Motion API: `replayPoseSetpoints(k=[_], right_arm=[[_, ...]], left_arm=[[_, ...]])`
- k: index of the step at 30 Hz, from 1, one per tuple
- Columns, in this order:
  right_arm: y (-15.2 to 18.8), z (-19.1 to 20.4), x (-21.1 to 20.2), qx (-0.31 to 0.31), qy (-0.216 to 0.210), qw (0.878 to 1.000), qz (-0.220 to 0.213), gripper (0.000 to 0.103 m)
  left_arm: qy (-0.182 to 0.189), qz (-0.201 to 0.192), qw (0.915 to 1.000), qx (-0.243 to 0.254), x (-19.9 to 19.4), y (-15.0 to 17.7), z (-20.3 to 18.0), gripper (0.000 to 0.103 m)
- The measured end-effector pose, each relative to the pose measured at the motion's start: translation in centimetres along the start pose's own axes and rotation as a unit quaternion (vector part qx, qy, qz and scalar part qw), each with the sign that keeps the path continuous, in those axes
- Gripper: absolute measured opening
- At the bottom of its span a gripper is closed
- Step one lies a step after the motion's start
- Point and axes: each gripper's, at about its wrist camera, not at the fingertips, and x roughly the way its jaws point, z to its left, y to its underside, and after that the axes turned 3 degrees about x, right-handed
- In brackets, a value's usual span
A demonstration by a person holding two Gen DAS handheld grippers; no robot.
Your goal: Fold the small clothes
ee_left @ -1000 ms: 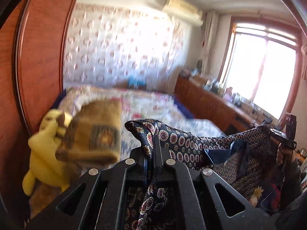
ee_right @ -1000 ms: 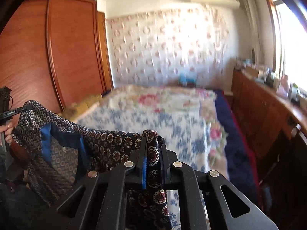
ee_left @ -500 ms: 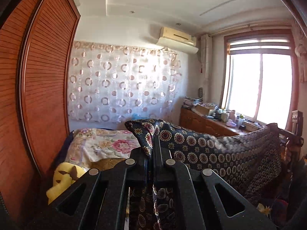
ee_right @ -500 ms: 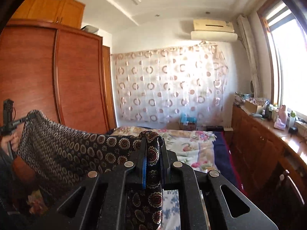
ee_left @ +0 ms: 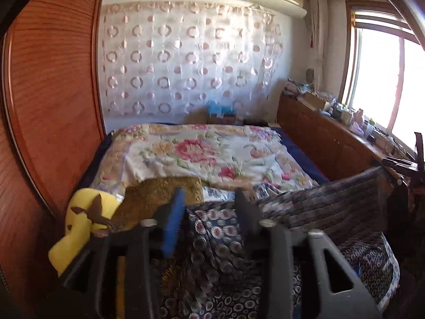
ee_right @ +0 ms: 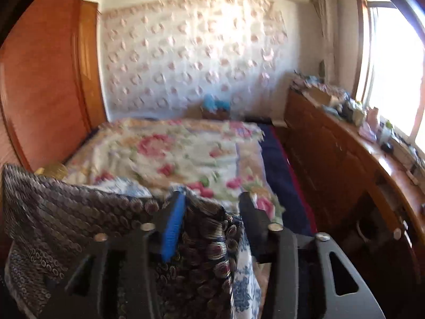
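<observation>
A dark navy garment (ee_left: 332,207) printed with small medallions stretches, blurred, across the near end of the bed between my two grippers. My left gripper (ee_left: 209,199) has its jaws opening; a corner of the garment (ee_left: 217,236) hangs loose between the fingers and neither pad presses on it. In the right wrist view the same garment (ee_right: 66,212) sags off to the left. My right gripper (ee_right: 212,199) is also opening, with a bunched corner (ee_right: 207,228) lying slack between its blue-padded finger (ee_right: 172,228) and the black one.
A bed with a floral quilt (ee_left: 199,154) lies ahead. A yellow plush toy (ee_left: 79,220) and a brown-gold cushion (ee_left: 159,194) sit at its near left, against a wooden wardrobe (ee_left: 47,106). A cluttered wooden sideboard (ee_left: 332,138) runs along the right under the window.
Both grippers were shut on the garment's corners and now stand apart with the cloth loose between them. Both views have swung forward and down towards the bed, and the garment has dropped lower.
</observation>
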Motion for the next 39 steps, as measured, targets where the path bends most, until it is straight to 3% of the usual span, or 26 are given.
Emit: replayPoseSetpoints(k=[2,4,5,9,11,16,21,27,30,33,39], right_arm=[[1.3,0.1,1.4,0.008,-0.001,1.000,0.015,0.050],[2.5,0.3,1.8,0.009,-0.005,1.000,0.022,0.054],[2.6,0.3,2.1,0.008,-0.010,1.000,0.028,0.054],[3.2,-0.2,2.5,0.006,-0.027,0.999,0.041,0.054],[3.2,-3.1,1.1,0.011,-0.037,0.998,0.047,0.055],[4.9,-6.5,0.6,0.033,-0.055,0.995,0.076,0.069],[7.0,-9.0,1.7,0.064,-0.036,0.991,0.116,0.070],[6.2,-10.1,3.4,0.081,-0.034,0.988,0.131,0.069],[5.7,-9.6,5.0,0.076,-0.016,0.987,0.139,0.054],[5.8,-8.3,5.8,0.057,0.003,0.989,0.137,0.054],[5.6,-8.5,5.3,0.038,0.014,0.991,0.126,0.054]], left_arm=[[0.013,0.014,0.9998,0.006,-0.4,0.9,-1.2,0.051],[0.015,0.026,0.9994,0.020,-0.7,2.1,-2.1,0.069],[0.015,0.029,0.9991,0.028,-1.0,2.7,-2.6,0.083],[0.039,0.045,0.9976,0.036,-1.8,5.4,-4.0,0.083],[0.047,0.053,0.9969,0.033,-1.8,6.4,-4.3,0.083],[0.071,0.086,0.9934,0.027,-0.5,9.7,-5.6,0.083],[0.080,0.136,0.9871,0.029,1.6,13.2,-6.3,0.083],[0.061,0.178,0.9814,0.040,3.8,15.5,-6.9,0.083],[0.048,0.173,0.9823,0.055,3.9,15.9,-7.4,0.083],[0.029,0.165,0.9824,0.082,3.9,16.3,-8.3,0.084],[0.032,0.169,0.9819,0.078,4.0,16.3,-8.4,0.087]])
